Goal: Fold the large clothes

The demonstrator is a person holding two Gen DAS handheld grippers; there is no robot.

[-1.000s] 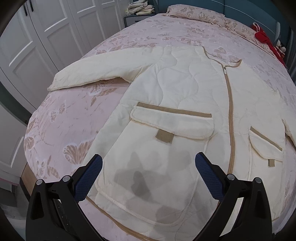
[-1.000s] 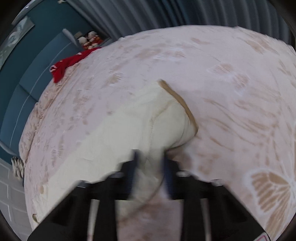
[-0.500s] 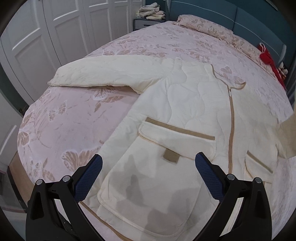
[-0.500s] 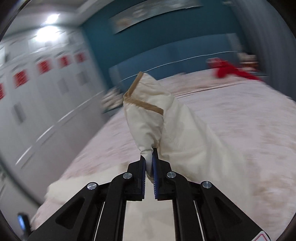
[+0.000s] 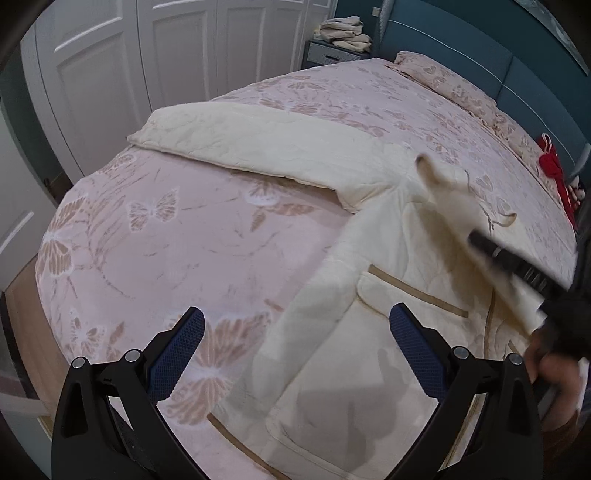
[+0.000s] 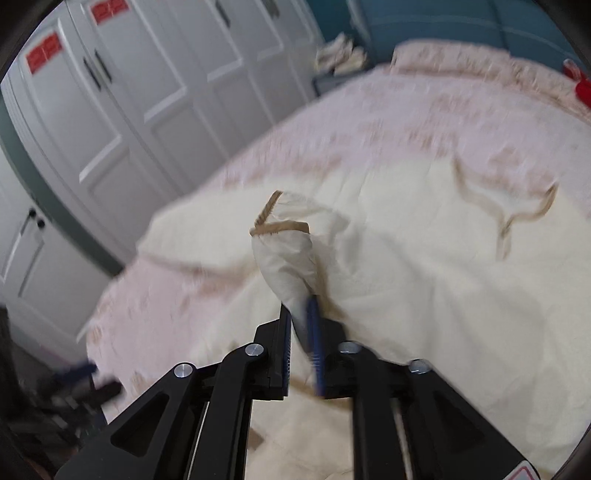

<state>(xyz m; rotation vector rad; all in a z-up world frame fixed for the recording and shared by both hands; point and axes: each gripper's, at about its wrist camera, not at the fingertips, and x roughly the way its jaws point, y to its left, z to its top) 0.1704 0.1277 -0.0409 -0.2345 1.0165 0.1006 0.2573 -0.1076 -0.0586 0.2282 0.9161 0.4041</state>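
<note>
The cream jacket (image 5: 369, 332) lies spread on the bed (image 5: 155, 258), one sleeve (image 5: 258, 144) stretched toward the wardrobe (image 5: 110, 74). The right hand-held gripper (image 6: 303, 332) has the other sleeve's cuff (image 6: 284, 254) between its jaws, which are opening (the view is blurred). The left hand-held gripper (image 5: 295, 347) hovers spread wide, empty, over the jacket's edge.

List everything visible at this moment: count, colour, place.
jacket: one, cream with tan trim, spread on bed
sleeve: one, cream, between right gripper's opening jaws, above jacket
bed: one, pink butterfly cover
pillow: one, pink, by headboard
red cloth: one, bed's far side
folded clothes: one beige pile, on nightstand
wardrobe: white doors, behind bed
left gripper: black, blue pads, empty, over jacket's edge
right gripper: black, on sleeve
hand: one, lower right
</note>
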